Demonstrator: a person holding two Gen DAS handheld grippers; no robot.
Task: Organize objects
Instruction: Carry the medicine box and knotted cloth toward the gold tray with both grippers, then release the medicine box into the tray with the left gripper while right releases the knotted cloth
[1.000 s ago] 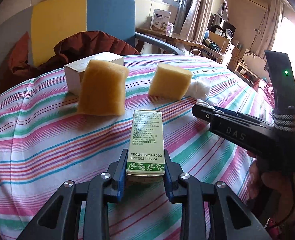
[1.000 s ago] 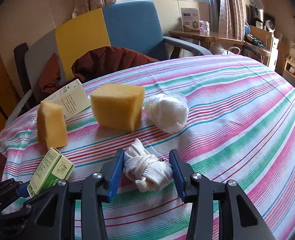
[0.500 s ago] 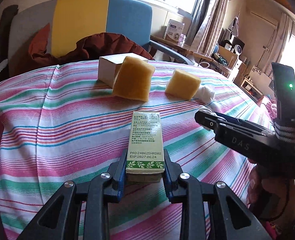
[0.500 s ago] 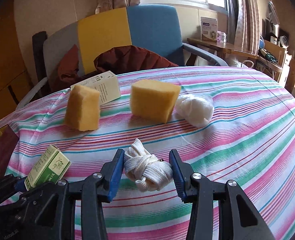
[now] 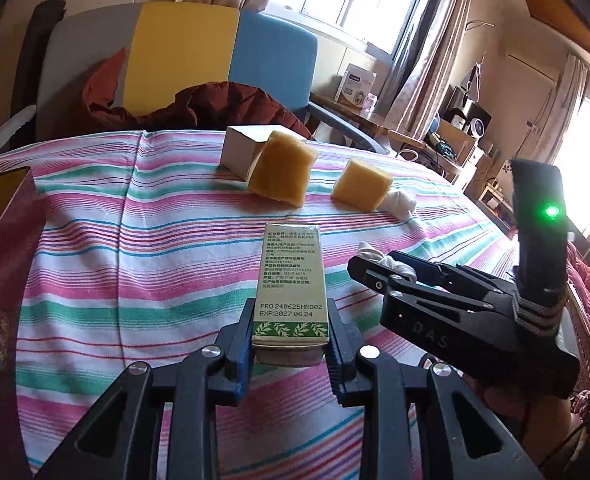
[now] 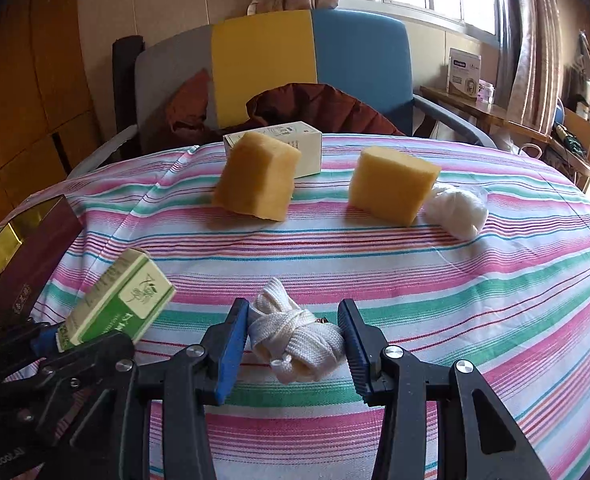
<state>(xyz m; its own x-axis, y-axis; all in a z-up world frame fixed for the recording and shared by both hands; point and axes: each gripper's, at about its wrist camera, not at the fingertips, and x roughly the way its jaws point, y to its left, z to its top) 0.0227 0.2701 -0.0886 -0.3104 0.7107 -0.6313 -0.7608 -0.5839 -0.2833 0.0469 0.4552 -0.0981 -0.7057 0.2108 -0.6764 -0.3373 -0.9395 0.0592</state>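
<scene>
The left gripper [image 5: 291, 340] was clamped on the near end of a green carton [image 5: 291, 280], long axis running toward 12 o'clock, while the right gripper [image 6: 295, 340] was closed against a knotted white strap [image 6: 295, 340]. Both items appeared held clear above the striped tablecloth [image 6: 495, 300]. Only the right view showed the carton's green front; beyond stood two sponges [image 6: 255, 176] at 12 o'clock and a white box [image 6: 299, 144] behind.

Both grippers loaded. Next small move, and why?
Probably carry the green box left toward the dark red box and set it down there. The left gripper is shut on it, the right gripper on the white strap bundle.
</scene>
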